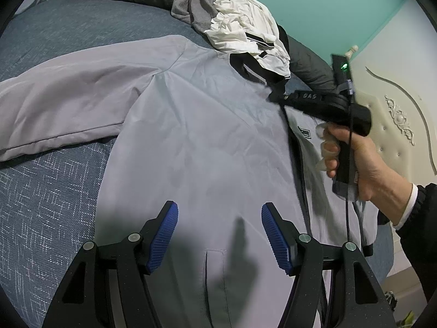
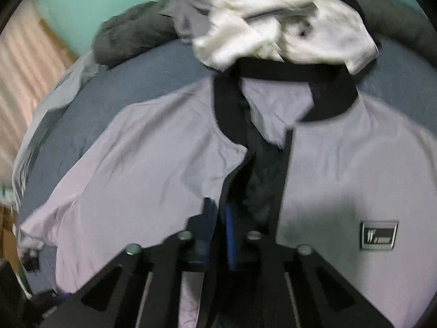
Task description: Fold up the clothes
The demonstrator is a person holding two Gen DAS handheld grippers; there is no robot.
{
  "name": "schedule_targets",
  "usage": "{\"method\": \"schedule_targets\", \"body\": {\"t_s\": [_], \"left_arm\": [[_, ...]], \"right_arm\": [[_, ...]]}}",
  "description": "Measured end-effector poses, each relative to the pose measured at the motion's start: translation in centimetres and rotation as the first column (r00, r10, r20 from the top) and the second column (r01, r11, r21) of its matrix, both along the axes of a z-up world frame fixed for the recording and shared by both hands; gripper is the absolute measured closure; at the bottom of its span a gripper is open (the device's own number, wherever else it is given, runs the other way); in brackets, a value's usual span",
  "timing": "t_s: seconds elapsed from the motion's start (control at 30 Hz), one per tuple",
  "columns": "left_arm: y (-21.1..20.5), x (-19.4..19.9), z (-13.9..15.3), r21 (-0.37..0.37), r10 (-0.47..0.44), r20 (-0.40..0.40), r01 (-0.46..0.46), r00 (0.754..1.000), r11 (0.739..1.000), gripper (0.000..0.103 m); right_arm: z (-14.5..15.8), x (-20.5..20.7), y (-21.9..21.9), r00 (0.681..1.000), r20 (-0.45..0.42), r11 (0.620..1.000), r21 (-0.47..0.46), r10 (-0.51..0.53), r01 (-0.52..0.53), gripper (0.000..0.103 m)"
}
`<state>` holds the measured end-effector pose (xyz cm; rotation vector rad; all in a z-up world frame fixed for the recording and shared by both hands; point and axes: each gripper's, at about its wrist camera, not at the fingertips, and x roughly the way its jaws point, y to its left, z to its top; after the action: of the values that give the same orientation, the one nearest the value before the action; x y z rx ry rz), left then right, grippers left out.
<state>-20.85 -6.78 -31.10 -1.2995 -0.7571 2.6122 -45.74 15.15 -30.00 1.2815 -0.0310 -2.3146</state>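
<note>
The grey jacket (image 1: 207,136) lies spread across the bed (image 1: 54,191), the left gripper (image 1: 220,235) wide above it, while the right gripper (image 2: 217,229), pinched nearly closed at the zipper edge, may slip off.

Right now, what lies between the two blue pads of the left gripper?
Only the grey jacket lies flat under the gap of the left gripper, with a pocket slit below. The left wrist view shows this.
</note>
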Motion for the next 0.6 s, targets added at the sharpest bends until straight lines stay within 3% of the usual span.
{"method": "schedule_targets", "body": {"t_s": [0.13,0.2,0.4,0.5,0.6], "left_arm": [[0.2,0.0,0.0,-0.002,-0.001,0.001,0.001,1.0,1.0,0.035],[0.2,-0.1,0.0,-0.003,-0.004,0.001,0.004,1.0,1.0,0.035],[0.0,-0.1,-0.1,0.002,-0.005,0.009,0.005,1.0,1.0,0.035],[-0.1,-0.1,-0.3,0.006,-0.004,0.012,0.004,1.0,1.0,0.035],[-0.3,0.0,-0.4,0.005,0.002,0.019,-0.002,1.0,1.0,0.035]], "right_arm": [[2.6,1.3,-0.8,0.988,-0.15,0.998,0.042,0.046,-0.04,0.1],[3.2,1.3,-0.7,0.982,-0.184,0.996,0.084,0.045,-0.03,0.1],[1.4,-0.3,0.1,0.989,-0.149,0.988,0.152,0.011,0.012,0.1],[-0.8,-1.7,0.2,0.996,-0.08,0.98,0.196,-0.025,0.041,0.1],[-2.2,-2.2,0.3,0.997,-0.047,0.982,0.178,-0.055,0.062,0.1]]}}
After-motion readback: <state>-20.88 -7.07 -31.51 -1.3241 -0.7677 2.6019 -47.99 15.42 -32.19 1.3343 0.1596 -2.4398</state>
